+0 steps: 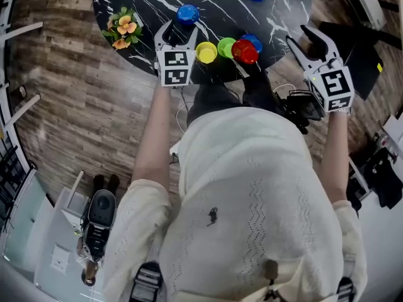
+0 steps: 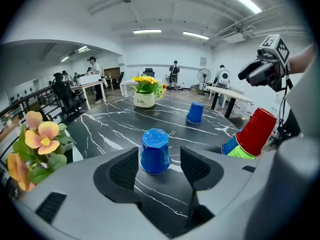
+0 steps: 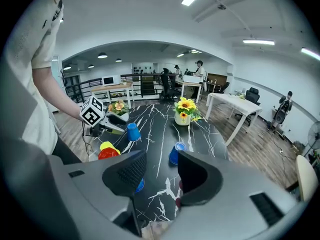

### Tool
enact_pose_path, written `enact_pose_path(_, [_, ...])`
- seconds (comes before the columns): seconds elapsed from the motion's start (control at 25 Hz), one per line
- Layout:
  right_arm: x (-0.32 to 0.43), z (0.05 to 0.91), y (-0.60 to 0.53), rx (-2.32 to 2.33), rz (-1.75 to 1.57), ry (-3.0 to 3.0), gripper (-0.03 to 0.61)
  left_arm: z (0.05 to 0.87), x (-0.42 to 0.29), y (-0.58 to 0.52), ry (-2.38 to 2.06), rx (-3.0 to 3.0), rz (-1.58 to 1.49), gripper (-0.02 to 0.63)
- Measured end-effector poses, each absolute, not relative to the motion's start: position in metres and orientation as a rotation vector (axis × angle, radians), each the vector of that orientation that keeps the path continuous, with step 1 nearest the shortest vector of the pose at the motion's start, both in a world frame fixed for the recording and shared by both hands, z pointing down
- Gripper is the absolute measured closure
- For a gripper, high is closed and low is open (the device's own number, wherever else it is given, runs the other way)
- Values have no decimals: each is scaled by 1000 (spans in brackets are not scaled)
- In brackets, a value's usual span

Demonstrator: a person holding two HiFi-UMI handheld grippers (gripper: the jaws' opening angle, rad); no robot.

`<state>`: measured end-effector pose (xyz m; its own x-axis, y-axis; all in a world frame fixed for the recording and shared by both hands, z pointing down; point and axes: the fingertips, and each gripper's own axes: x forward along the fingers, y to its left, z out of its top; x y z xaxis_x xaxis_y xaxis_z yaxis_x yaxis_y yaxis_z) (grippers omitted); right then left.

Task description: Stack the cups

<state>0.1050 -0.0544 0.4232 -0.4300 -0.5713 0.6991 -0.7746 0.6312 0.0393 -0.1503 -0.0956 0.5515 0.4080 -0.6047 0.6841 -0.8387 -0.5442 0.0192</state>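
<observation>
An upturned blue cup (image 2: 154, 151) stands on the black marble table (image 2: 115, 129) between the wide-open jaws of my left gripper (image 2: 159, 162); a gap shows beside the right pad. The head view has that gripper (image 1: 182, 29) just short of the same blue cup (image 1: 187, 12). To its right lie a yellow cup (image 1: 206, 52), a green cup (image 1: 226, 46), a red cup (image 1: 244, 52) and a blue cup (image 1: 253, 40), bunched at the table's near edge. My right gripper (image 1: 307, 41) hovers open and empty off the table's right side. Another blue cup (image 3: 175, 154) stands farther out.
A pot of yellow flowers (image 2: 145, 91) stands at the table's far end. A bunch of orange flowers (image 1: 123, 29) sits by the left edge, close to my left gripper. Wooden floor surrounds the table; office desks and people are in the background.
</observation>
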Motion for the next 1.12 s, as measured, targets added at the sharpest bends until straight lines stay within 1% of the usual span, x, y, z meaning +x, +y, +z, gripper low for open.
enact_pose_path(0.56, [109, 428, -39, 1097, 386, -2080, 377, 567, -143, -124, -1195, 2374, 957, 345])
enact_pose_path(0.6, [110, 427, -38, 1102, 386, -2076, 377, 566, -143, -125, -1201, 2377, 959, 350])
enact_pose_path(0.64, [111, 427, -37, 1105, 384, -2073, 377, 565, -142, -125, -1208, 2378, 959, 377])
enact_pose_path(1.12, [109, 421, -32, 1091, 346, -2100, 379, 541, -148, -104, -1258, 2390, 937, 382])
